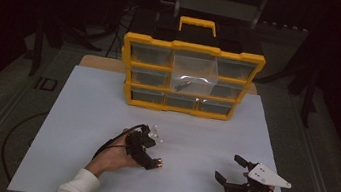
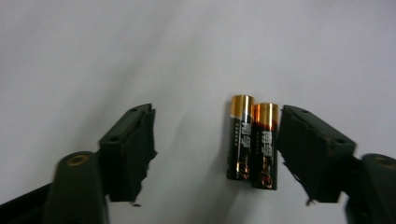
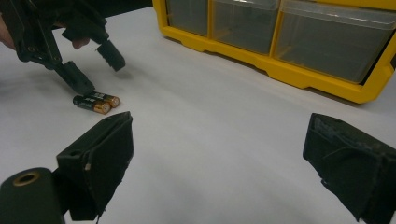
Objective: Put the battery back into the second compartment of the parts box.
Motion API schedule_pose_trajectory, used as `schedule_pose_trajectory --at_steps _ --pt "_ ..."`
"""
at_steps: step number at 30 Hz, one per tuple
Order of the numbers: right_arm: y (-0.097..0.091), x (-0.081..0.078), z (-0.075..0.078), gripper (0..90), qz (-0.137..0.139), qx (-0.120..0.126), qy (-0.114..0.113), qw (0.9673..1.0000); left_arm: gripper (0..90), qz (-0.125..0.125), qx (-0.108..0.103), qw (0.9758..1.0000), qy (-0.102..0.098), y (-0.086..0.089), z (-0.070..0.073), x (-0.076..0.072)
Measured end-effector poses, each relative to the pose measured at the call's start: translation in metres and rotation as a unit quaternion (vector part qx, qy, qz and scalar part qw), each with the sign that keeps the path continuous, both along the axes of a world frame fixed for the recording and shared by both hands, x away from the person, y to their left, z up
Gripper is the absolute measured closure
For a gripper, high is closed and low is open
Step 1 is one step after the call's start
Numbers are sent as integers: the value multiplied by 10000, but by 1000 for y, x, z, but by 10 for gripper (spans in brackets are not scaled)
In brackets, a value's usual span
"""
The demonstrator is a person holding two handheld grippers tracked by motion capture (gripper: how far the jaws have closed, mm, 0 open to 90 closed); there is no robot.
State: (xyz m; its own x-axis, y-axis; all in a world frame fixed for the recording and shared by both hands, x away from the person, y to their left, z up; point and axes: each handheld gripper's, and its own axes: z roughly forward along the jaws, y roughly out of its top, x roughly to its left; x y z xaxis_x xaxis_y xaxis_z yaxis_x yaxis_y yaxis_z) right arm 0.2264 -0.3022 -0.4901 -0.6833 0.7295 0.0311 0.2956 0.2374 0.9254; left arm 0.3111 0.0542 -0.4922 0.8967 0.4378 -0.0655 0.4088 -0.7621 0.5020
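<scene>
Two batteries (image 2: 252, 140) lie side by side, touching, on the white worktop (image 1: 85, 114), at about 5 o'clock of centre in the high view. Black bodies, gold caps; label print too blurred to read. Left hand-held gripper (image 2: 215, 144): released, one jaw against the outer battery, the other well clear. Right hand-held gripper (image 3: 219, 158): released, nothing between its jaws. Yellow organiser (image 1: 190, 76) stands at 12 o'clock; no readable brand.

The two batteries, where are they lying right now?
In the left gripper view the two batteries lie side by side on the white table, between the left tongs, against the right-hand jaw.
</scene>
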Motion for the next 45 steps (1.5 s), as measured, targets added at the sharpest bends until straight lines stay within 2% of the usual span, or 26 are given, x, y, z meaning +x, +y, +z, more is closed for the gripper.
schedule_pose_trajectory --at_steps 1,2,5,6,8,13,16,22,29,37,45 --pt "0 0 0 86 0 0 0 10000 350 0 0 10000 0 0 0 0" --pt "0 0 0 85 0 0 -4 10000 435 -89 -65 9999 107 2 -1 0" --pt "0 0 0 85 -1 -3 -2 10000 541 -129 -75 9998 153 2 -2 0" --pt "0 0 0 85 2 -9 1 10000 573 -163 -22 9997 171 3 -3 0" --pt "0 0 0 85 6 -6 1 10000 624 -175 0 9997 183 3 -4 0" --pt "0 0 0 85 12 -14 -9 10000 687 -185 13 9995 262 2 -8 1" --pt "0 0 0 85 4 -15 -2 10000 749 -210 115 9994 231 0 -12 1" --pt "1 0 0 85 17 -18 8 10000 776 -276 140 9995 103 0 -12 0" --pt "0 0 0 85 16 -22 9 10000 776 -341 153 9993 68 0 -12 0" --pt "0 0 0 86 21 -28 12 10000 777 -409 54 9991 11 0 -8 -1" --pt "0 0 0 85 18 -9 9 10000 777 -416 -95 9990 -163 8 10 1"
